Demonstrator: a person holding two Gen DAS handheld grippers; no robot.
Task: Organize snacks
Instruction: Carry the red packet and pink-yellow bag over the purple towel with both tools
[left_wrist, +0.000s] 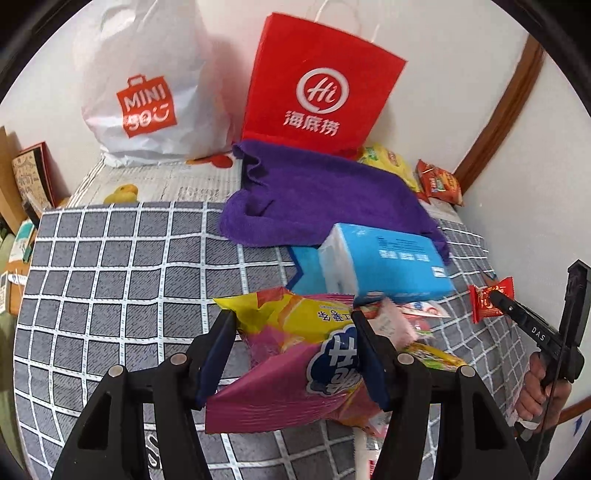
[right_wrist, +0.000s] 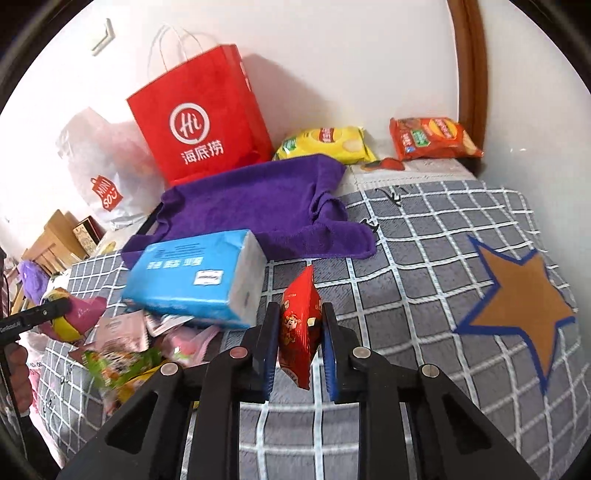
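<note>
My left gripper (left_wrist: 291, 317) points steeply down, jaws about half spread and clamped on the pink-and-yellow snack bag (left_wrist: 295, 354), pads pressing both of its sides. My right gripper (right_wrist: 299, 314) is tilted down too, jaws narrow, pinching the small red snack packet (right_wrist: 299, 325) edge-on. In the left view, my right hand (left_wrist: 543, 391) wraps the grip at far right.

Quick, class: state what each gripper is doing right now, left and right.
Left gripper: closed on the pink and yellow snack bag.
Right gripper: closed on the small red snack packet.
</note>
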